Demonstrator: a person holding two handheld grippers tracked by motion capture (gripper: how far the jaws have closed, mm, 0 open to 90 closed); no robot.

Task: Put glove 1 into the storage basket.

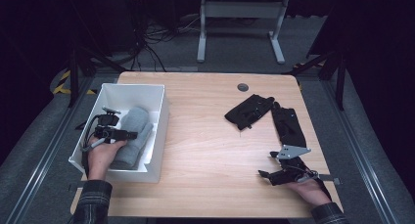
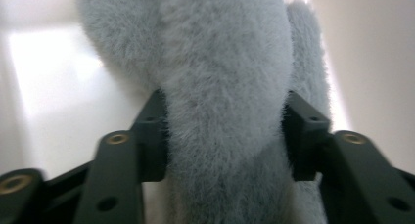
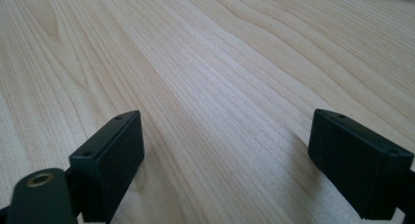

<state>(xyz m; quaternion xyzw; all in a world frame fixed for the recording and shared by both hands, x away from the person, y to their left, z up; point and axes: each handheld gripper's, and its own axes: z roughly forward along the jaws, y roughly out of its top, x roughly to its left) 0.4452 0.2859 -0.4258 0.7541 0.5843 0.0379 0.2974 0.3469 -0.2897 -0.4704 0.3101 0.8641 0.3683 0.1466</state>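
Note:
A grey fluffy garment (image 1: 133,133) lies inside the white box (image 1: 159,136) at the table's left. My left gripper (image 1: 128,131) reaches into the box from the near side. Seen up close, the garment (image 2: 225,87) runs between the jaws of this gripper (image 2: 225,136), and its fur brushes both pads (image 2: 155,136) without looking squeezed. My right gripper (image 1: 266,165) rests low at the table's front right, pointing left. Its jaws (image 3: 225,155) stand wide open over bare wood with nothing between them.
Two black fabric pieces lie on the right half of the table: one bunched (image 1: 248,111), one stretched out (image 1: 288,126) just beyond my right gripper. A round cable hole (image 1: 242,87) sits near the far edge. The wooden table (image 1: 205,150) spans the middle.

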